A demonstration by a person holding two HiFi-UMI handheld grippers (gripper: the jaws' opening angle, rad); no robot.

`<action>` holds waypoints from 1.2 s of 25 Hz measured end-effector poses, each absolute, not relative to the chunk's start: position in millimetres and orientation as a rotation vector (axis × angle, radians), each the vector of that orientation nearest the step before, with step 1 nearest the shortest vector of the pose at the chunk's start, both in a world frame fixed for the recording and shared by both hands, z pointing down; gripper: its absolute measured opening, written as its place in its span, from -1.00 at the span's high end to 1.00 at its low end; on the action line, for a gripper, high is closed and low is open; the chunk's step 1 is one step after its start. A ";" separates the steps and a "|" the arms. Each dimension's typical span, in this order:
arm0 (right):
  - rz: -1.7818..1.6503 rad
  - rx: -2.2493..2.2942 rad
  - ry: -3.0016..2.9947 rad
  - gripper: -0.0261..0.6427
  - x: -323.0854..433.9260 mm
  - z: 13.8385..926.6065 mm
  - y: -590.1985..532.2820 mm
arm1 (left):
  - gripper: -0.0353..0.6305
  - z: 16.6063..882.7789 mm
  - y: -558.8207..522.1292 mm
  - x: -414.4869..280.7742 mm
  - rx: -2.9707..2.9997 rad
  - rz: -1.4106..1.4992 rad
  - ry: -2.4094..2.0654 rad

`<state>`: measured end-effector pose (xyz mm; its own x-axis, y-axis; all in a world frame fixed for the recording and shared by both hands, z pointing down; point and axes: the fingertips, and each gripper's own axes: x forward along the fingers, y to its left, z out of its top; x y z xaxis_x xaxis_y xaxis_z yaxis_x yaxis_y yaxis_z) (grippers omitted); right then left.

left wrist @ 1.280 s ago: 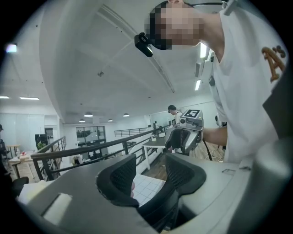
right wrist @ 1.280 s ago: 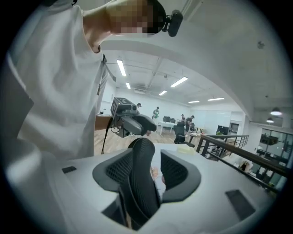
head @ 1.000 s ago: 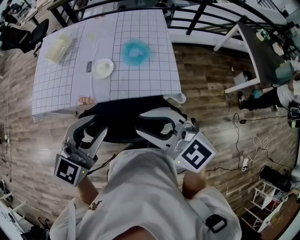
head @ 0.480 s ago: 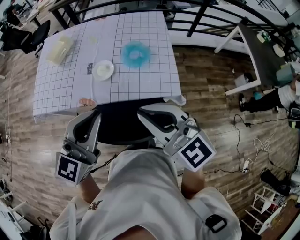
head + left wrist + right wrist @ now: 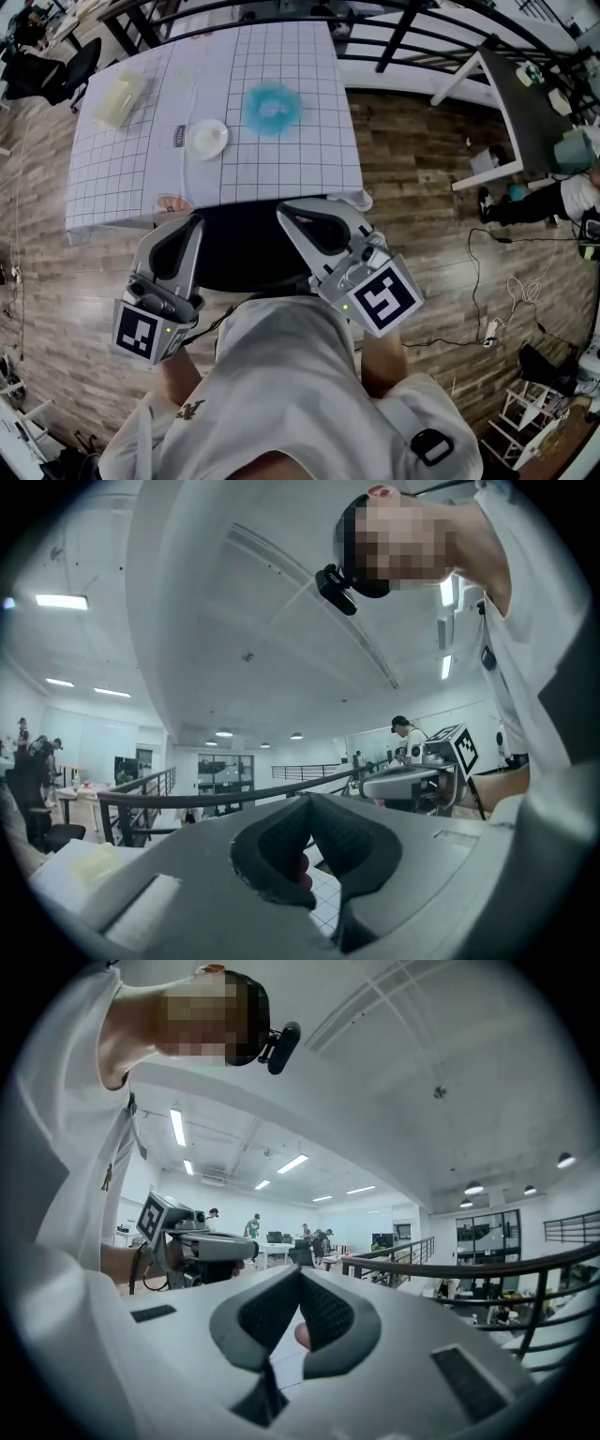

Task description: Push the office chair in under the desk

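The black office chair (image 5: 239,248) stands at the near edge of the desk (image 5: 309,159), which has a white gridded cloth; its far part sits under the cloth's edge. My left gripper (image 5: 193,223) lies along the chair's left side and my right gripper (image 5: 283,210) over its right side, both pointing level at the desk. Whether they touch the chair I cannot tell. Both have just been closing and are now shut, with nothing between the pads in the left gripper view (image 5: 307,799) or the right gripper view (image 5: 300,1271).
On the desk are a white bowl (image 5: 205,138), a blue fluffy ring (image 5: 272,105) and a pale box (image 5: 117,98). A dark railing (image 5: 394,37) runs behind it. Another desk (image 5: 525,103) and a person (image 5: 553,192) are at the right, with cables (image 5: 487,323) on the wooden floor.
Both grippers' jaws have gone from open to shut. Both have moved a little forward towards the desk, the right one also rolling slightly.
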<state>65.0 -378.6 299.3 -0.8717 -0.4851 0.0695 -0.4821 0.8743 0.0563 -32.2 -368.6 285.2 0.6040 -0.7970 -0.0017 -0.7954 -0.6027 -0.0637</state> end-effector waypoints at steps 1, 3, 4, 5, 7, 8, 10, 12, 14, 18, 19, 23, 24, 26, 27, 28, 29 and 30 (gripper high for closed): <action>-0.053 0.767 -2.962 0.91 64.1 300.4 -379.0 | 0.89 286.8 -369.3 -32.9 -2.774 -0.042 1.377; -0.057 0.771 -2.960 0.91 63.0 301.9 -379.9 | 0.89 290.5 -370.4 -33.7 -2.797 -0.050 1.384; -0.062 0.774 -2.959 0.91 62.9 302.6 -380.4 | 0.89 291.6 -370.9 -33.9 -2.806 -0.049 1.385; -0.066 0.781 -2.956 0.91 63.1 303.2 -381.0 | 0.89 292.2 -371.2 -34.0 -2.814 -0.045 1.385; -0.093 0.805 -2.946 0.91 63.7 302.6 -383.5 | 0.89 292.2 -371.8 -34.8 -2.828 -0.028 1.383; -0.115 0.818 -2.936 0.91 63.5 301.8 -385.0 | 0.89 291.6 -372.1 -35.4 -2.833 -0.019 1.382; -0.140 0.830 -2.918 0.91 62.2 301.4 -386.9 | 0.89 291.0 -372.7 -36.1 -2.840 -0.013 1.381; -0.136 0.825 -2.914 0.90 61.2 303.1 -387.1 | 0.89 292.0 -372.9 -35.8 -2.845 -0.019 1.379; -0.135 0.819 -2.917 0.90 61.0 305.6 -387.0 | 0.89 293.6 -373.0 -34.8 -2.850 -0.022 1.376; -0.106 0.822 -2.912 0.90 61.3 309.2 -388.6 | 0.89 293.7 -373.7 -33.7 -2.855 -0.022 1.369; -0.101 0.824 -2.912 0.90 61.2 309.5 -388.8 | 0.89 293.8 -373.6 -33.7 -2.855 -0.022 1.367; -0.089 0.820 -2.909 0.90 60.6 310.2 -389.4 | 0.89 293.7 -373.9 -34.4 -2.859 -0.020 1.368; -0.088 0.819 -2.909 0.90 60.6 309.9 -389.8 | 0.89 293.2 -374.3 -34.4 -2.860 -0.019 1.369; -0.086 0.819 -2.909 0.90 60.8 309.4 -390.2 | 0.89 292.8 -374.7 -34.2 -2.861 -0.019 1.369; -0.084 0.819 -2.908 0.90 60.6 309.4 -390.2 | 0.89 292.8 -374.6 -34.1 -2.862 -0.020 1.369; -0.082 0.819 -2.907 0.90 60.4 309.6 -389.9 | 0.89 293.0 -374.4 -34.1 -2.862 -0.020 1.368; -0.080 0.819 -2.906 0.90 60.2 309.9 -389.7 | 0.89 293.0 -374.2 -34.2 -2.862 -0.020 1.367; -0.080 0.819 -2.905 0.90 60.1 310.2 -389.4 | 0.89 293.0 -374.1 -34.2 -2.863 -0.018 1.366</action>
